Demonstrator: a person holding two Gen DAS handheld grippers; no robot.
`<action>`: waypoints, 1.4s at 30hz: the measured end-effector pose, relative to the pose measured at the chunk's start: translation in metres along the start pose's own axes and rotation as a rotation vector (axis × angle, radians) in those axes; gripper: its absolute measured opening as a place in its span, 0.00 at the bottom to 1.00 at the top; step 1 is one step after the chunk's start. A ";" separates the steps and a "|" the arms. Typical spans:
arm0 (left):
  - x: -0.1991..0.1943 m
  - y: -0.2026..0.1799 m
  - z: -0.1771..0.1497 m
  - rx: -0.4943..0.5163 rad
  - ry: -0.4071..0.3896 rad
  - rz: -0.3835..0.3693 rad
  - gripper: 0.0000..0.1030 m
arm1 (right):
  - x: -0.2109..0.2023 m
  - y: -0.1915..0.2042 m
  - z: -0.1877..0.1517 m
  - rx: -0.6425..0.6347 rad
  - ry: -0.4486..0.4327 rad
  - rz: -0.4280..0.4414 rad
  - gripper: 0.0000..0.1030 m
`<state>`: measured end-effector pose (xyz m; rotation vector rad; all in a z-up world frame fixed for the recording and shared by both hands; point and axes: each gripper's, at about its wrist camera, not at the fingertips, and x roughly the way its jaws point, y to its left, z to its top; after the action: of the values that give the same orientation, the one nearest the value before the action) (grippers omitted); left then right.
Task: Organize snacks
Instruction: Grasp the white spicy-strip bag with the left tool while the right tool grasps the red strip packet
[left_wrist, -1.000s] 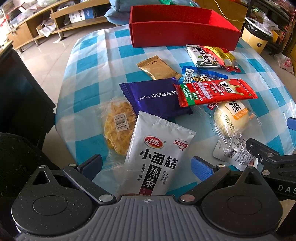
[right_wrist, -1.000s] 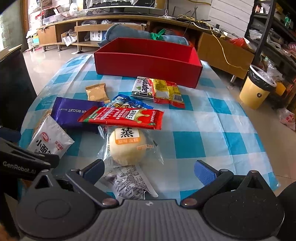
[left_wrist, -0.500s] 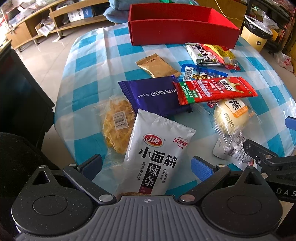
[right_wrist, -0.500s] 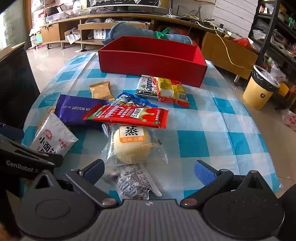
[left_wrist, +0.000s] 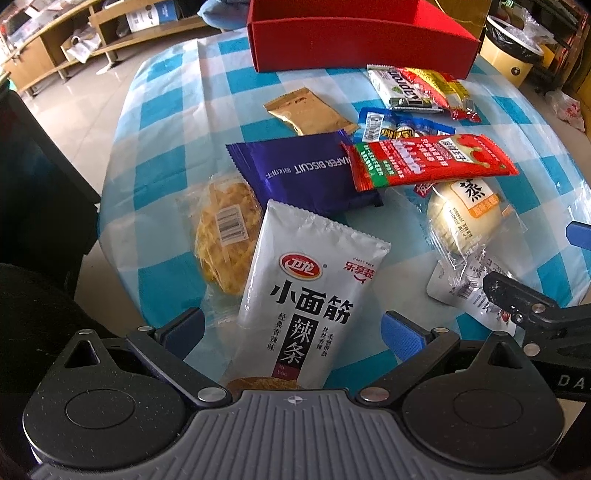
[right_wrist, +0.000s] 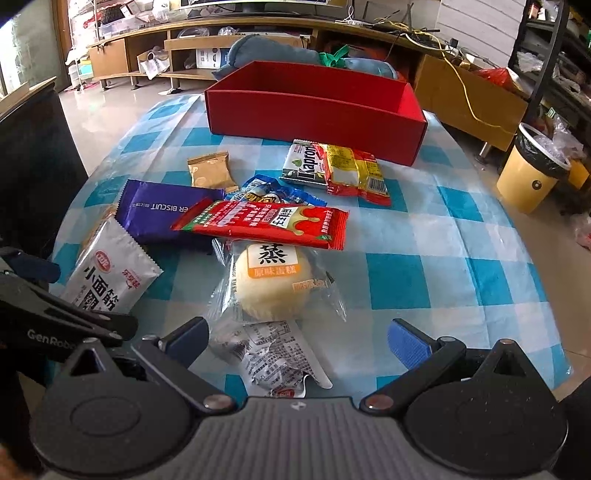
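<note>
Both grippers hover low with jaws spread wide, holding nothing. The left gripper (left_wrist: 291, 330) straddles the white spicy-strip snack packet (left_wrist: 306, 284), lined up for a pick. The right gripper (right_wrist: 297, 339) frames the clear-wrapped steamed cake (right_wrist: 275, 282). The red cardboard box (right_wrist: 314, 110), apparently empty, waits well beyond the jaws, ready for sorting.

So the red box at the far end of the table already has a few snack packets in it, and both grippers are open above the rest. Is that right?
Not quite. The red box looks empty: the right wrist view shows bare red walls inside, though not its floor. All the packets lie on the checked tablecloth. The left gripper and right gripper are indeed open.
</note>
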<state>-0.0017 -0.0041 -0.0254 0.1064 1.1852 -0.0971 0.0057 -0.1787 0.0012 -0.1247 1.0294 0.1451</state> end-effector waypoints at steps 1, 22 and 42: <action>0.001 0.000 0.000 0.000 0.006 -0.002 0.99 | 0.001 -0.001 0.000 0.002 0.006 0.004 0.95; 0.028 0.006 0.006 -0.010 0.148 -0.050 0.83 | 0.015 -0.013 0.014 -0.090 0.086 0.080 0.86; 0.016 0.021 0.022 -0.061 0.130 -0.141 0.59 | 0.064 0.026 0.108 -0.789 0.120 0.323 0.75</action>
<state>0.0270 0.0130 -0.0316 -0.0250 1.3242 -0.1799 0.1248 -0.1307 0.0007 -0.6896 1.0583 0.8453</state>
